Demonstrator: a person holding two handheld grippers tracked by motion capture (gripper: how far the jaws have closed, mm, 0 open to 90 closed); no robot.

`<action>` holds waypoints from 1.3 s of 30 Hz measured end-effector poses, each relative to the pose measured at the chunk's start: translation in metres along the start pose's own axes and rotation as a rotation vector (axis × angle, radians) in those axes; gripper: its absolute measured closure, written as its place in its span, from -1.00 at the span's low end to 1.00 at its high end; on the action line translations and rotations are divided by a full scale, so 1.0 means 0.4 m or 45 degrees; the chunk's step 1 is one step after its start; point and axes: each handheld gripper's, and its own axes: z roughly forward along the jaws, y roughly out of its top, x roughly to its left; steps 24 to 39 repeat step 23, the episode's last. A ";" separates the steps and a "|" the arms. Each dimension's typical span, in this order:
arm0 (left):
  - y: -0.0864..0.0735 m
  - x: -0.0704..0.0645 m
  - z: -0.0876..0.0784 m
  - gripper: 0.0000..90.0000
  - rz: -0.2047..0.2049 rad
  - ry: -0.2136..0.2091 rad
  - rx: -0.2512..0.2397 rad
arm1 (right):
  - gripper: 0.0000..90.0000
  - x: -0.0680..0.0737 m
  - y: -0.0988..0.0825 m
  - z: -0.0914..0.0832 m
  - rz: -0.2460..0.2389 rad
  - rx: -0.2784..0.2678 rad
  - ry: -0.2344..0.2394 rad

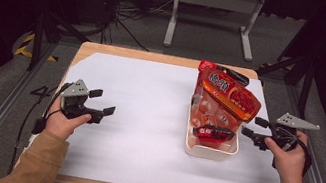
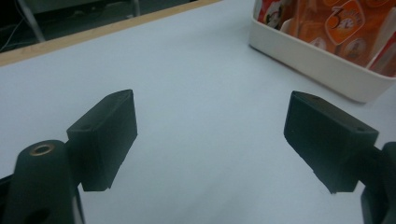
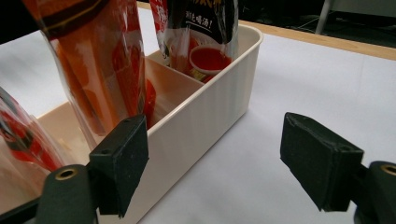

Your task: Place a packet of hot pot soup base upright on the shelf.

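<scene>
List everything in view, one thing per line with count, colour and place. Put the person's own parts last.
bin: one, cream-white, divided inside, on the right half of the table, next to the right gripper.
snack bags: at least three, red and orange, standing in the bin and sticking out above its rim; exact count unclear.
white sheet: one, covering most of the table top.
table: one, light wood edge showing around the sheet.
metal stand: one, grey, on the floor beyond the table.
cables: several, dark, on the floor at the back.
left gripper: one, black, open, over the sheet at left, holding nothing.
right gripper: one, black, open, just right of the bin.
hands: two, with tan sleeves.
</scene>
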 end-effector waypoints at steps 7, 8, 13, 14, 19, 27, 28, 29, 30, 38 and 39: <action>-0.042 0.028 0.024 -0.60 -0.080 0.008 0.024 | -0.47 -0.005 -0.009 0.011 -0.002 0.017 -0.001; -0.048 0.031 0.028 -0.60 -0.104 0.007 0.023 | -0.47 -0.006 -0.011 0.013 -0.005 0.026 -0.009; -0.062 0.039 0.035 -0.60 -0.128 0.038 0.071 | -0.47 -0.005 -0.014 0.018 -0.012 0.040 -0.027; -0.065 0.041 0.037 -0.60 -0.142 0.037 0.088 | -0.47 -0.005 -0.013 0.018 -0.012 0.040 -0.026; -0.072 0.043 0.041 -0.62 -0.150 0.043 0.153 | -0.48 -0.003 -0.014 0.022 -0.021 0.052 -0.034; -0.071 0.041 0.037 -0.64 -0.145 0.041 0.154 | -0.49 -0.003 -0.013 0.021 -0.017 0.048 -0.034; -0.071 0.041 0.037 -0.64 -0.145 0.041 0.154 | -0.49 -0.003 -0.013 0.021 -0.017 0.048 -0.034; -0.071 0.041 0.037 -0.64 -0.145 0.041 0.154 | -0.49 -0.003 -0.013 0.021 -0.017 0.048 -0.034; -0.071 0.041 0.037 -0.64 -0.145 0.041 0.154 | -0.49 -0.003 -0.013 0.021 -0.017 0.048 -0.034; -0.071 0.041 0.037 -0.64 -0.145 0.041 0.154 | -0.49 -0.003 -0.013 0.021 -0.017 0.048 -0.034; -0.071 0.041 0.037 -0.64 -0.145 0.041 0.154 | -0.49 -0.003 -0.013 0.021 -0.017 0.048 -0.034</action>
